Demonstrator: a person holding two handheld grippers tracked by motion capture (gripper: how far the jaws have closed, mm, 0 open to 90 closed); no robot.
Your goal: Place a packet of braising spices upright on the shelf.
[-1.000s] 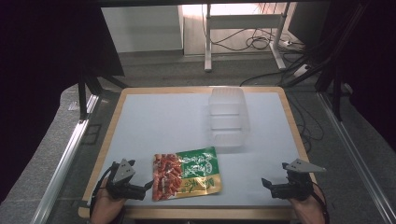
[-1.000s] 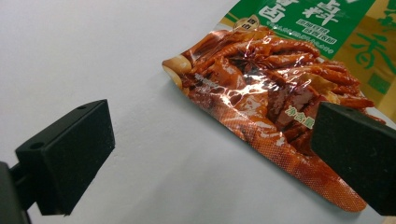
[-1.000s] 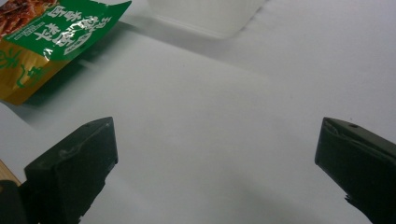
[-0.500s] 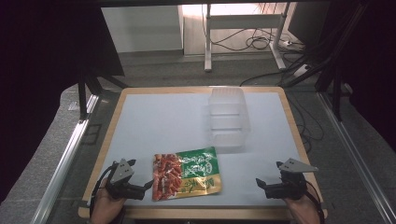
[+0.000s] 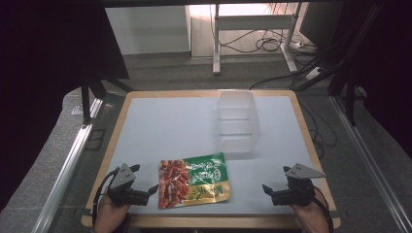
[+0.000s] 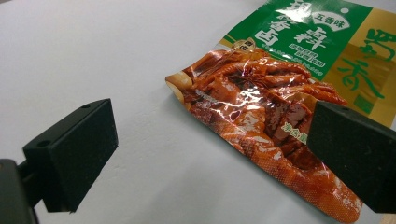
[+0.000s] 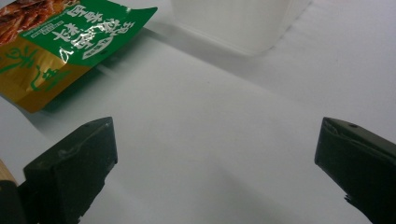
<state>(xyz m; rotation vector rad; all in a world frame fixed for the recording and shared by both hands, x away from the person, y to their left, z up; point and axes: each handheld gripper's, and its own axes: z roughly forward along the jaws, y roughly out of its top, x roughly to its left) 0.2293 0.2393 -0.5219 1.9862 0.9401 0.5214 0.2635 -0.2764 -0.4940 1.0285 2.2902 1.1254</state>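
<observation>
snack pouch (image 5: 194,180) lies flat on the surface (image 5: 165,126), its red end just beside the wide-open left claw (image 5: 151,189), while the right claw (image 5: 267,189), also wide, sits well apart.

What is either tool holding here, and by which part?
Nothing is held. The left tool stands open beside the snack packet; the right tool is open over bare table.

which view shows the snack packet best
The high view: the whole snack packet lies flat on the table, near the clear container. The left gripper view gives a close look at its red end, cropped. The right gripper view catches its green and gold corner.
</observation>
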